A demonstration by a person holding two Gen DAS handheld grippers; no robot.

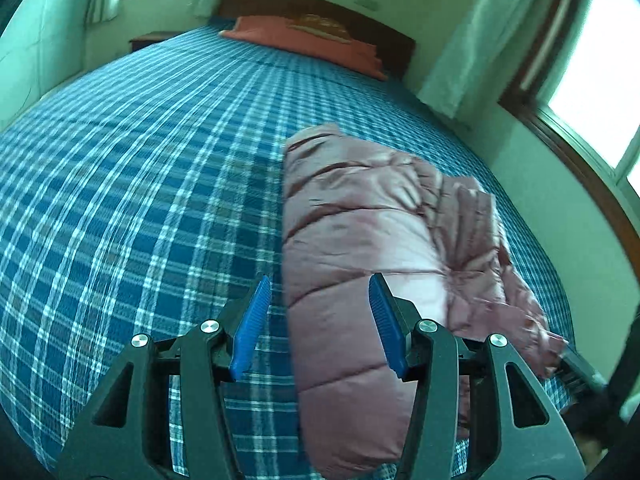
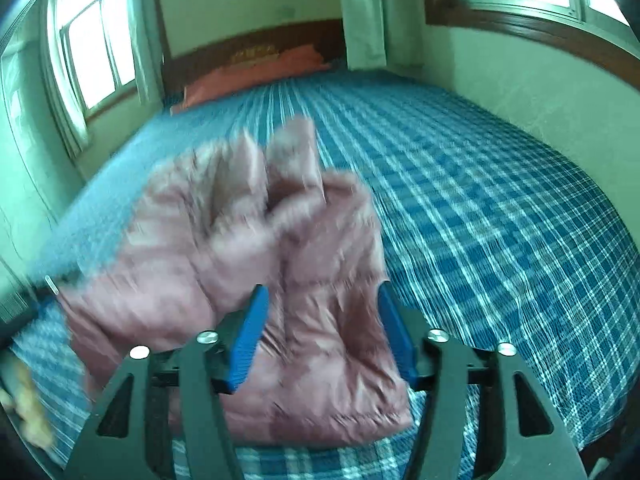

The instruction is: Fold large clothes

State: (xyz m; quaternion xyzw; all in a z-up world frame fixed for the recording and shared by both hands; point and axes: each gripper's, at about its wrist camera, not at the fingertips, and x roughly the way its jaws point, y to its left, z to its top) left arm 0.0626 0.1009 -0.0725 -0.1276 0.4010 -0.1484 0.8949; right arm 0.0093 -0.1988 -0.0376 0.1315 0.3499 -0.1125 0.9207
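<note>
A pink quilted puffer jacket (image 1: 360, 240) lies bunched and partly folded on the blue plaid bed (image 1: 140, 180). My left gripper (image 1: 318, 292) is open above the jacket's left edge, holding nothing. In the right wrist view the jacket (image 2: 248, 248) is blurred. My right gripper (image 2: 322, 300) is open with its jaws on either side of the jacket's near part. I cannot tell whether they touch it. The other gripper's dark tip (image 1: 580, 372) shows at the jacket's right end.
A red pillow (image 1: 304, 40) lies by the dark wooden headboard (image 1: 320, 4). Windows and pale curtains (image 1: 472, 40) line the walls close to the bed's right side. The plaid bed (image 2: 500, 200) stretches wide to the right of the jacket.
</note>
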